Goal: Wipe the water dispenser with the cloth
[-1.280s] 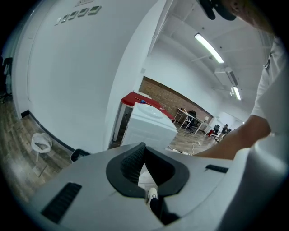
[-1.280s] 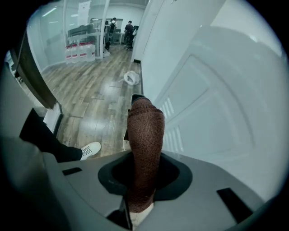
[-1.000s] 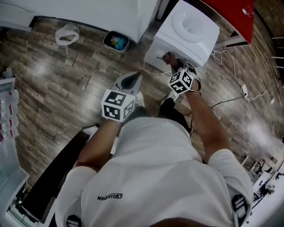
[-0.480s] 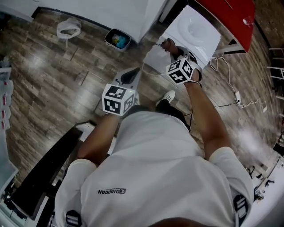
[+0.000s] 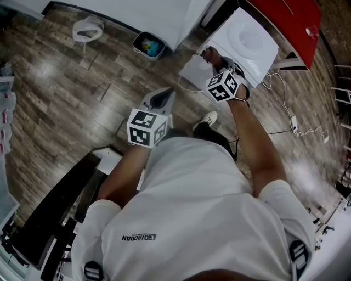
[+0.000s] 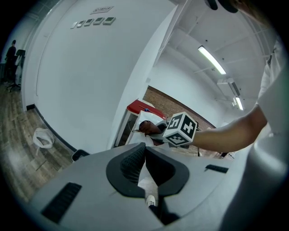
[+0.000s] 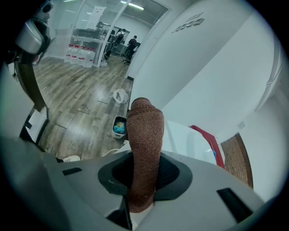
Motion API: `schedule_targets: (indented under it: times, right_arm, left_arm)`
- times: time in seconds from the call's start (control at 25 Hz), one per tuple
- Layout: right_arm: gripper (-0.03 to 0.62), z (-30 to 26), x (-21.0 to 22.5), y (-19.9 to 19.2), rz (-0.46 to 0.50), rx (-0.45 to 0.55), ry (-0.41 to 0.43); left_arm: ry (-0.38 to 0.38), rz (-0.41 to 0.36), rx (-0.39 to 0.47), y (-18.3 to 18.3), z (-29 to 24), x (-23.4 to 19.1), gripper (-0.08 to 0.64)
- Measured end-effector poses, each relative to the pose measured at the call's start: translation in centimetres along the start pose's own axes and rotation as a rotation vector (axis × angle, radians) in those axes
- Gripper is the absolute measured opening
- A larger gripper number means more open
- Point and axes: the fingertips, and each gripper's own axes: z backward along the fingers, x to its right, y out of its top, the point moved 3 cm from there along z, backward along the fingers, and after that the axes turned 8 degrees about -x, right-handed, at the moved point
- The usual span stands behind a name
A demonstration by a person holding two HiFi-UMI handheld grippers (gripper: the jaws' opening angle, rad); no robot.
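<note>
The right gripper (image 7: pixel 145 162) is clenched on a brown knitted cloth (image 7: pixel 144 126). The cloth stands up out of the jaws in a rounded fold. In the head view this gripper reaches forward to the front upper edge of the white water dispenser (image 5: pixel 249 38), at its left corner. Whether the cloth presses on the casing cannot be told.

The left gripper (image 6: pixel 144 151) hangs lower and nearer the person's body, over bare wood floor (image 5: pixel 71 93). Its jaws are drawn together with nothing between them.

Behind the dispenser a red panel (image 5: pixel 288 16) runs close along its far side. A white wall (image 5: pixel 159 13) closes in to the left of it. At the foot of that wall sits a small bin (image 5: pixel 149 45), near the dispenser's left side, and farther left lies a white plastic bag (image 5: pixel 88 28). Between these and the person the floor is open. To the dispenser's right a cable (image 5: pixel 285 104) trails across the boards. The person's white shoe (image 5: pixel 207 118) stands just before the dispenser's base.
</note>
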Motion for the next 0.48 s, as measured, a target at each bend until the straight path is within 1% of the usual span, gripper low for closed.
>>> schedule_targets:
  times: [0.24, 0.48]
  right_arm:
    - [0.086, -2.4, -1.6, -0.5, -0.014, -0.047, 0.016]
    - [0.086, -5.9, -4.2, -1.3, -0.018, -0.092, 0.032]
  left_arm:
    - [0.005, -0.005, -0.017, 0.2, -0.5, -0.8, 0.000]
    - [0.009, -0.010, -0.048, 0.4, -1.0, -1.8, 0.000]
